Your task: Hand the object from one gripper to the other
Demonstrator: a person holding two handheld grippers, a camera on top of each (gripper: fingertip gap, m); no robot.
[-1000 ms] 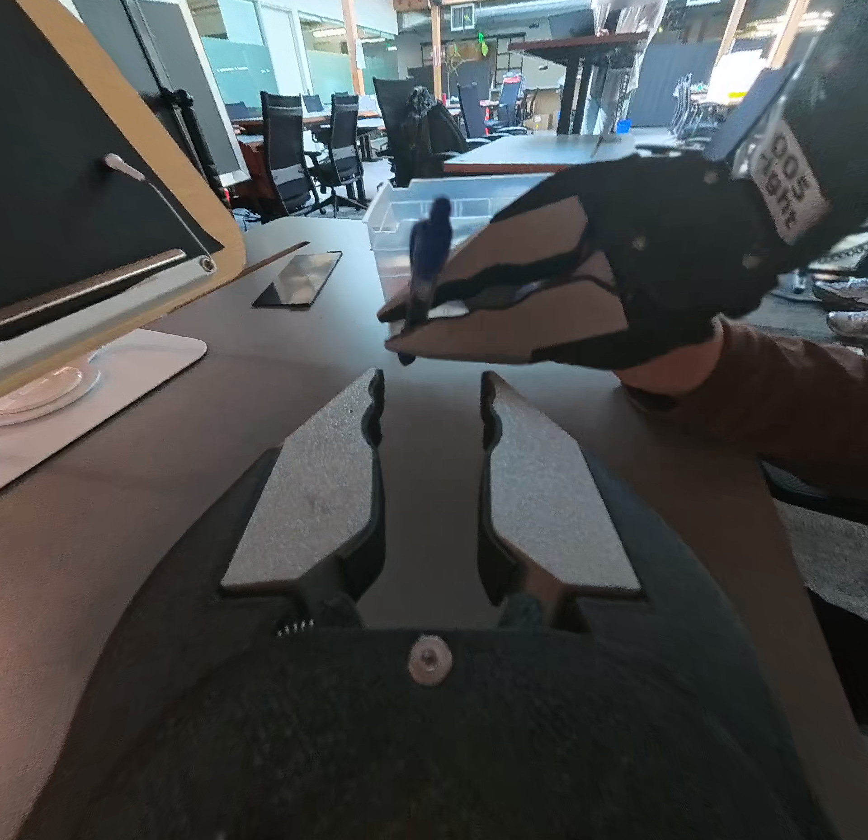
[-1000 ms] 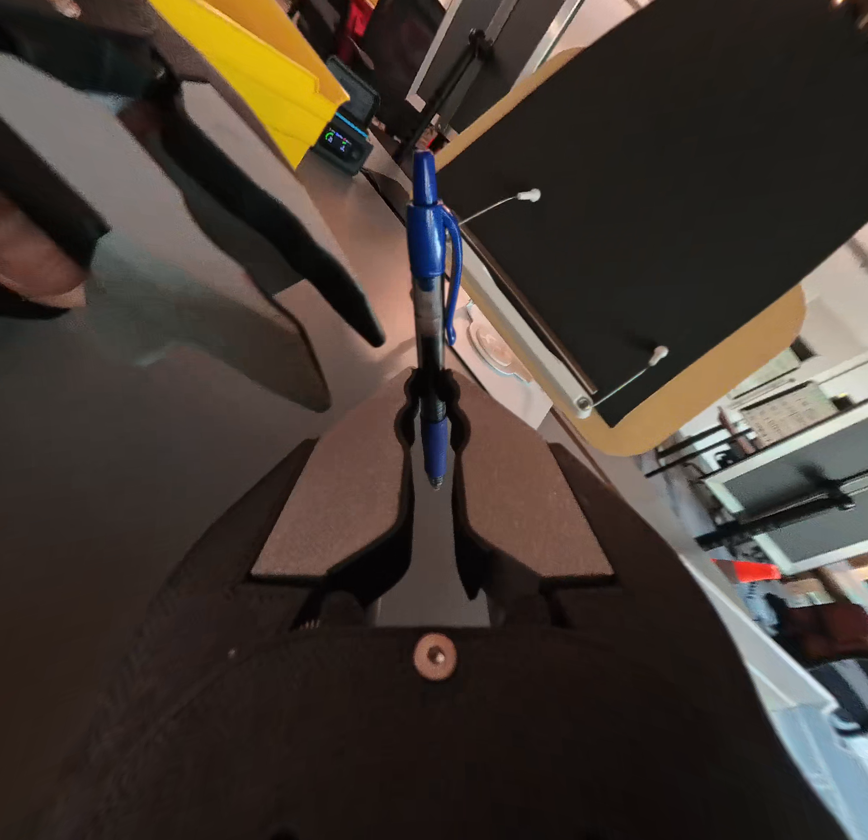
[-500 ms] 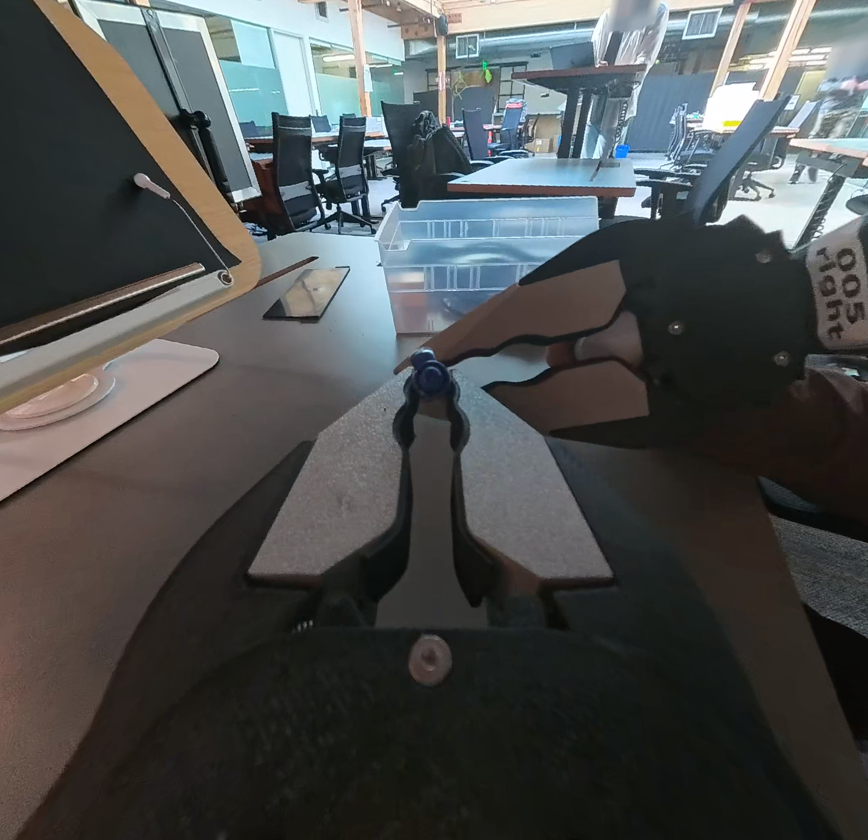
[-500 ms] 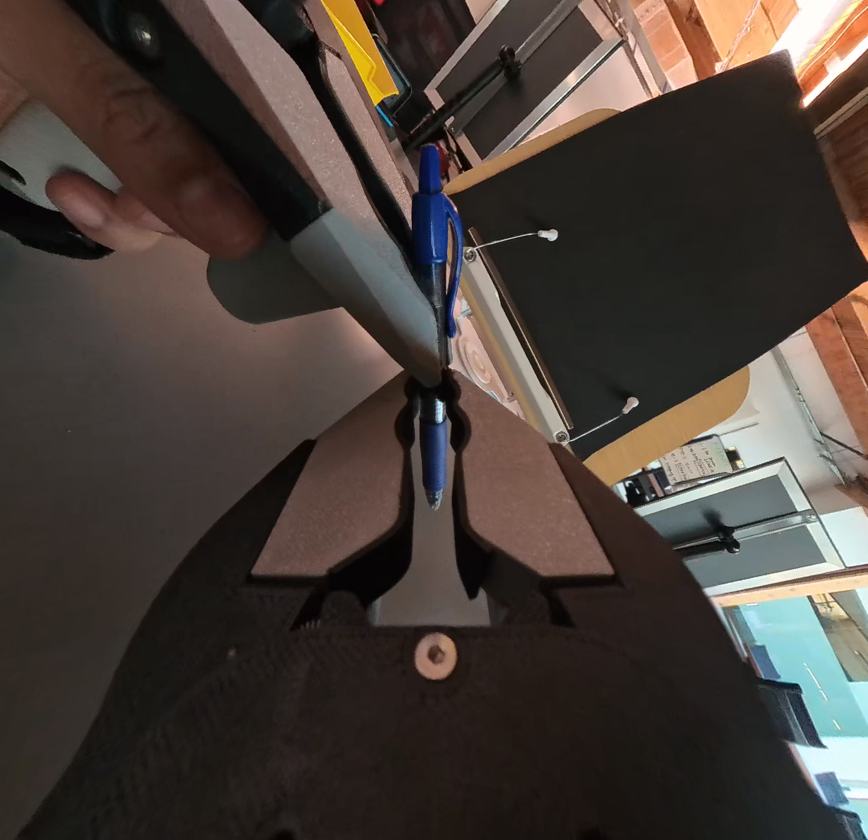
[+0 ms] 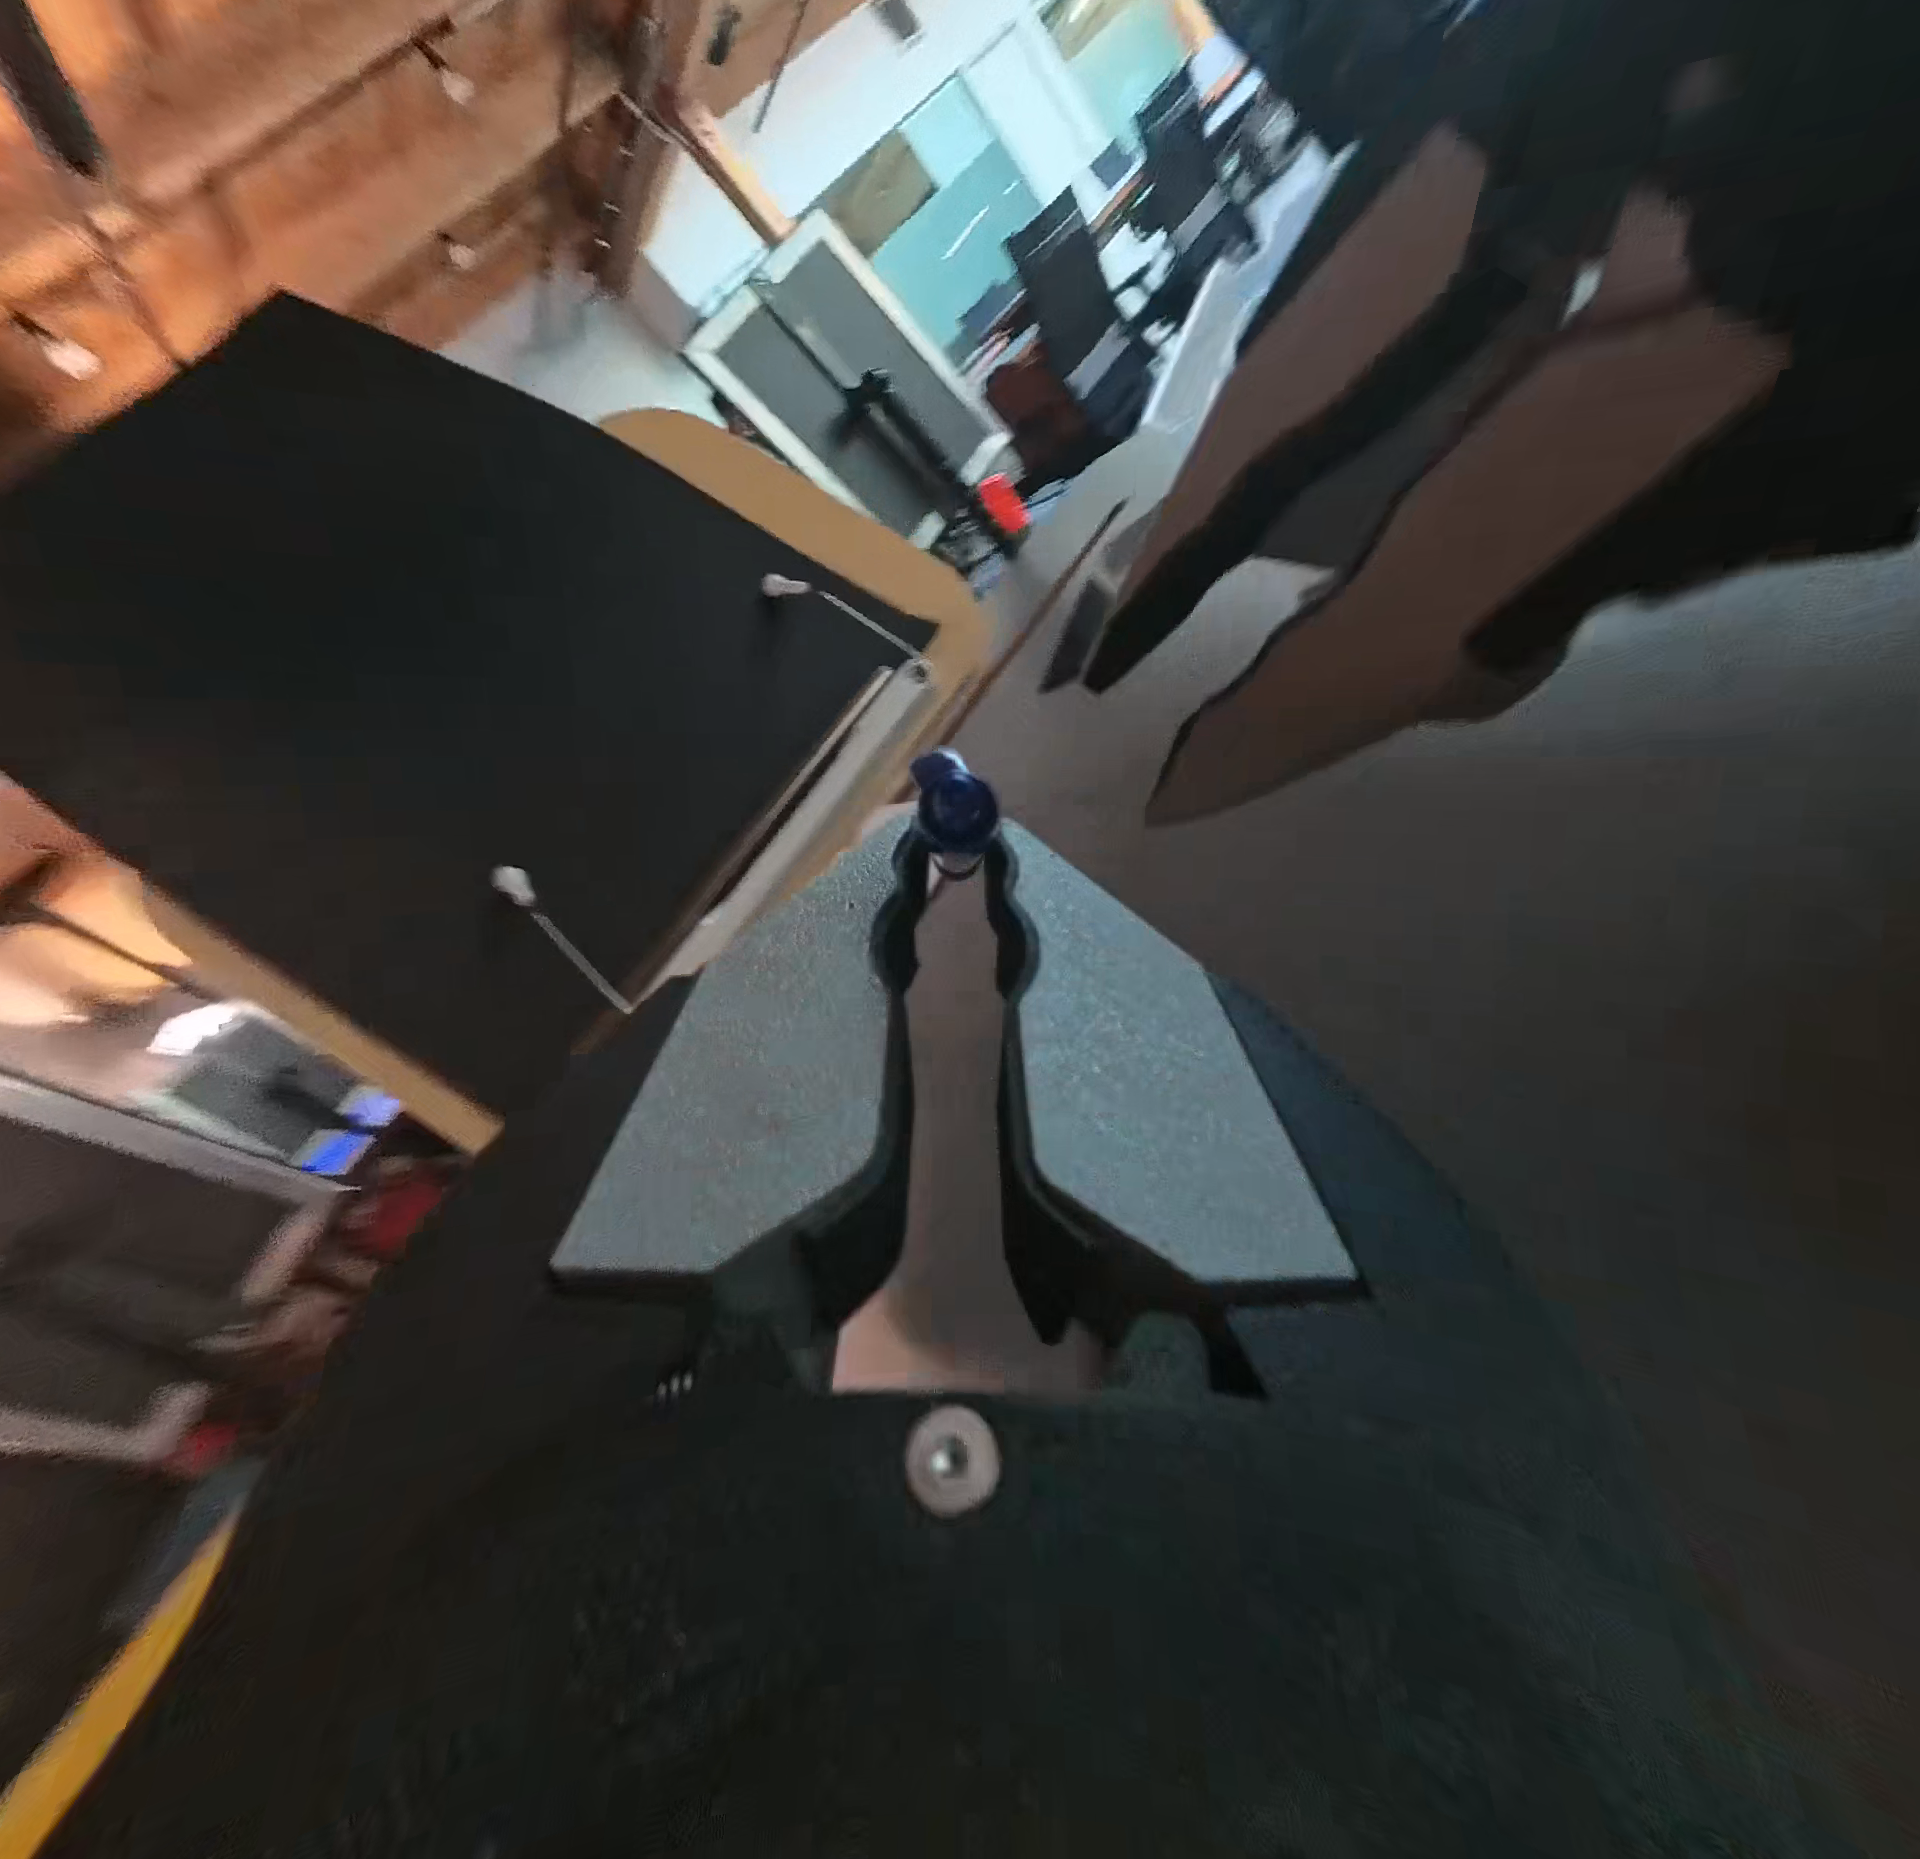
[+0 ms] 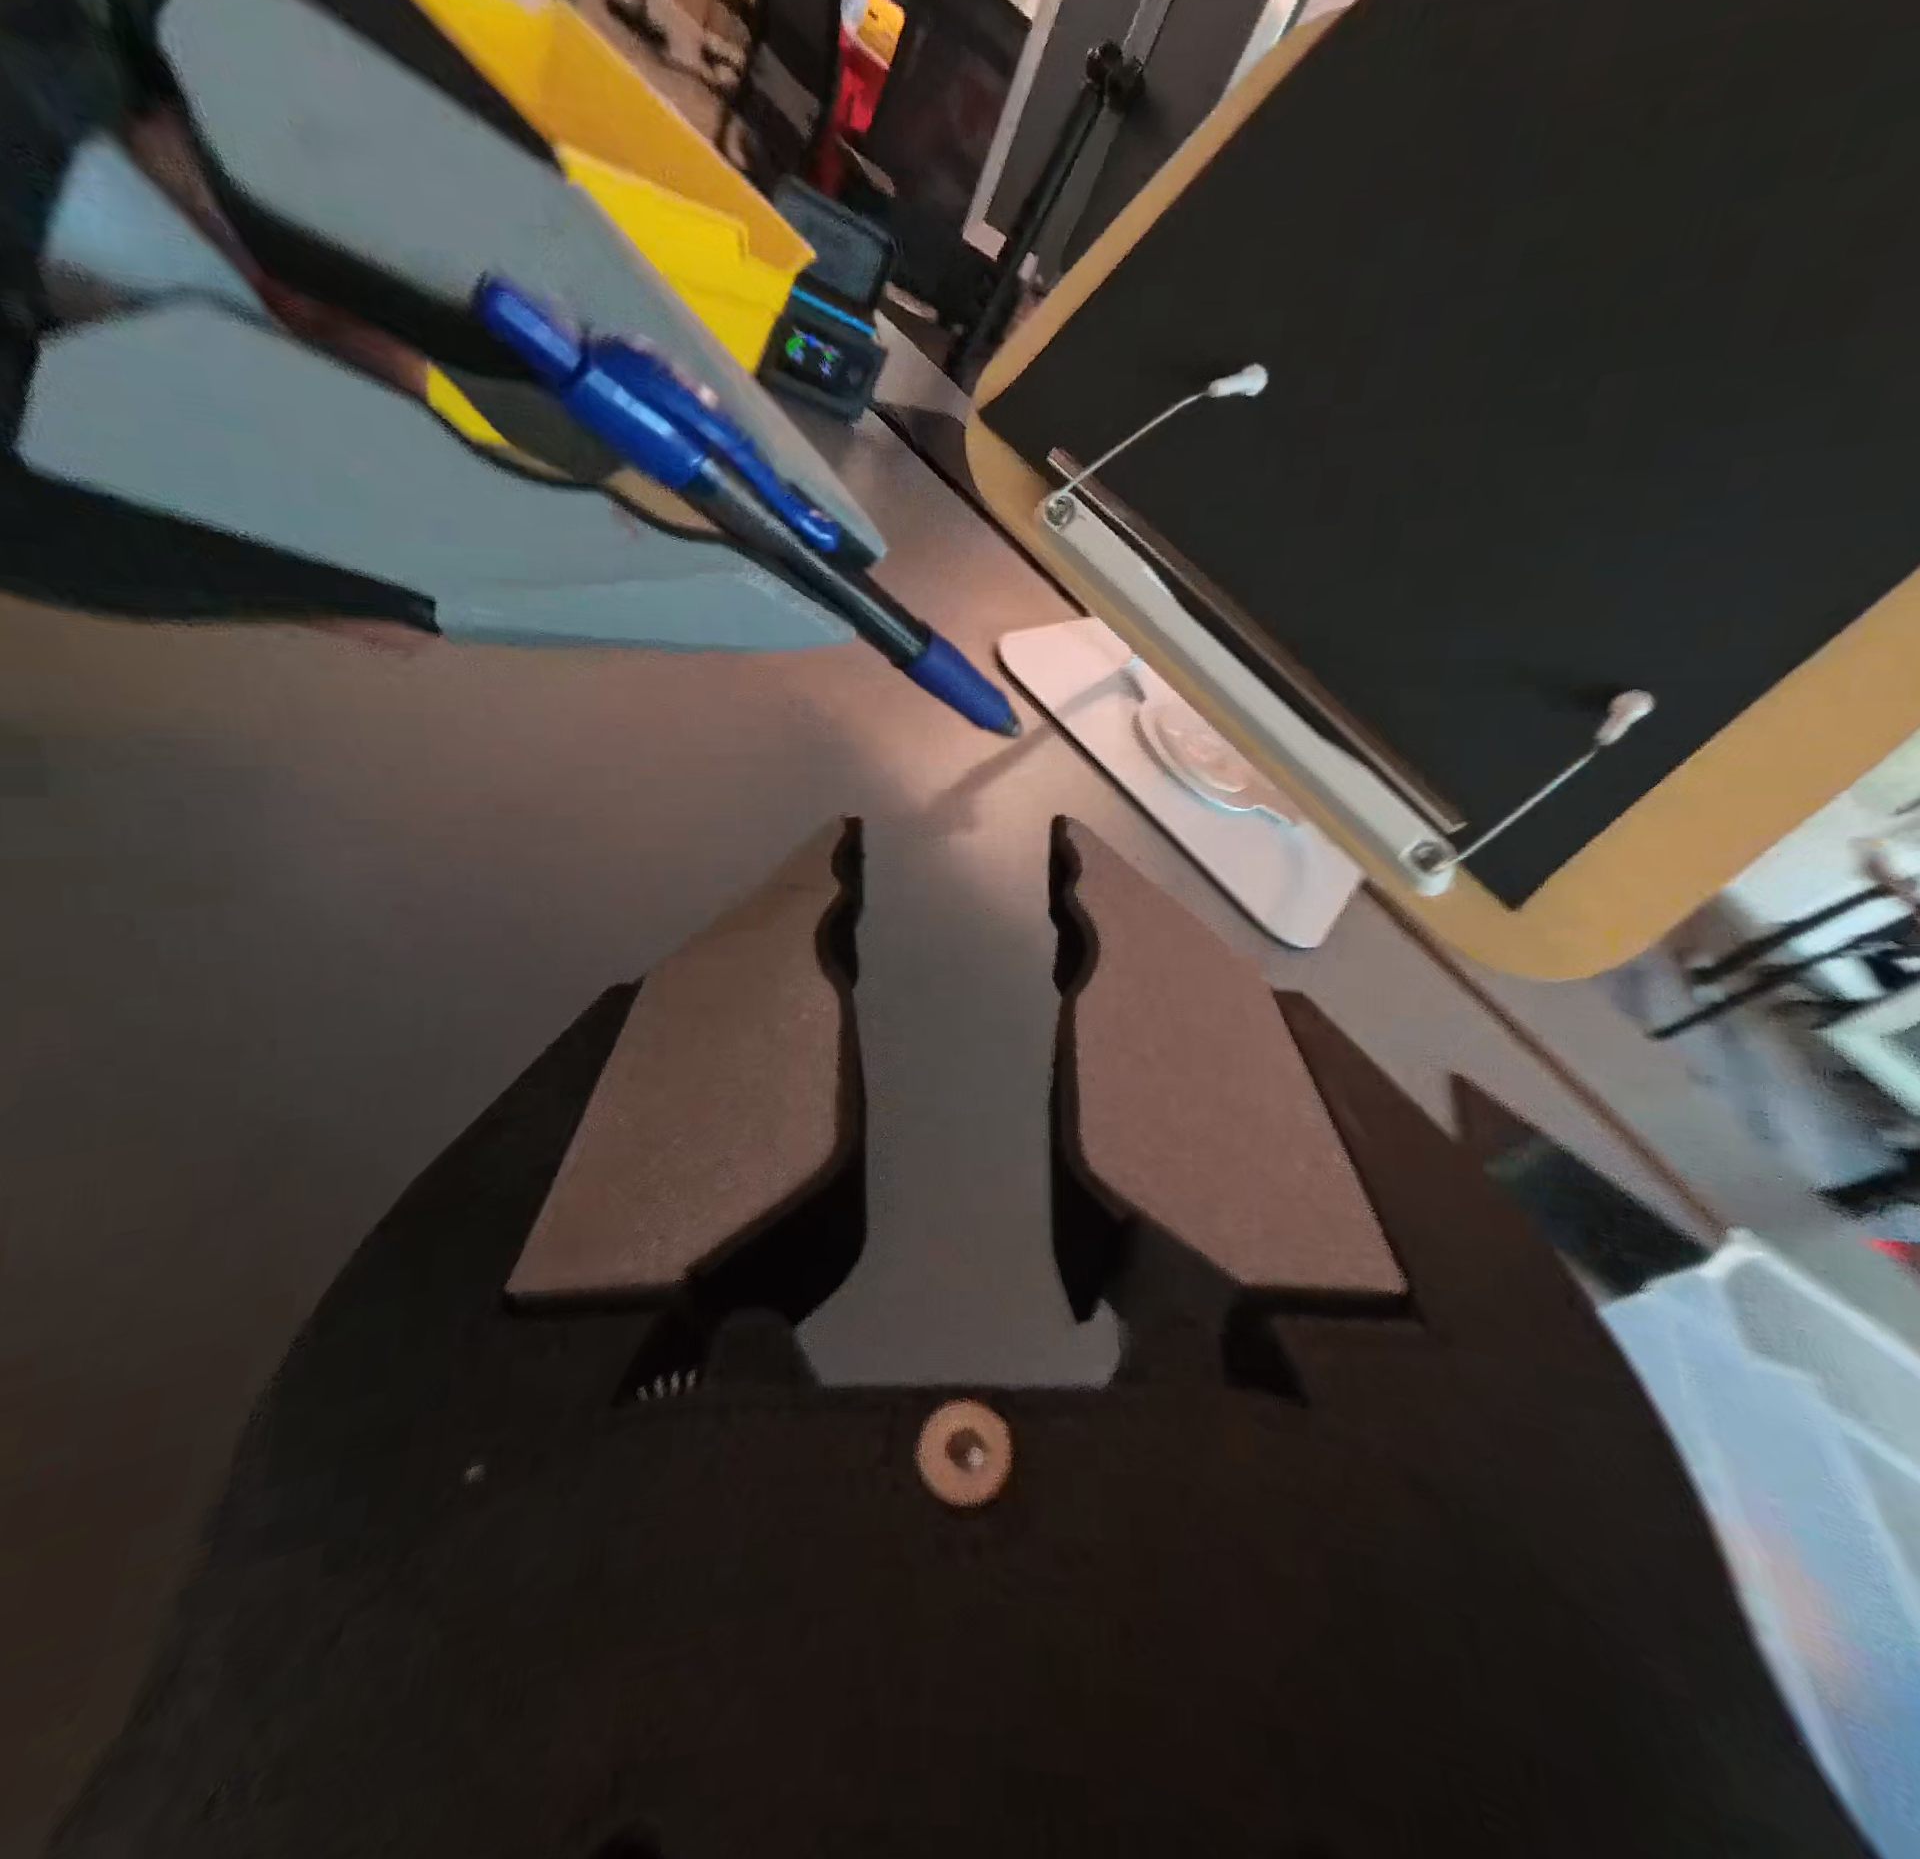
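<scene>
My left gripper (image 5: 951, 841) is shut on a blue pen (image 5: 954, 810), seen end-on at its fingertips. In the right wrist view the left gripper (image 6: 852, 583) comes in from the upper left with the pen (image 6: 748, 500) clamped between its grey fingers; the pen's tip points down and right above the table. My right gripper (image 6: 954, 838) is open and empty, just below and apart from the pen's tip. In the left wrist view it (image 5: 1143, 739) shows at the upper right, jaws parted, away from the pen.
A black board with a tan rim (image 6: 1558, 355) stands on a white base (image 6: 1184, 770) on the dark table (image 6: 312, 874). A yellow bin (image 6: 665, 178) and a small lit device (image 6: 826, 355) sit behind. A clear bin (image 6: 1787, 1394) is at the right. The grippers' ends are close to 4 cm from one another.
My right gripper has opened and let go of the pen and drawn back. My left gripper, shut on the pen, has carried it away to the left and rolled.
</scene>
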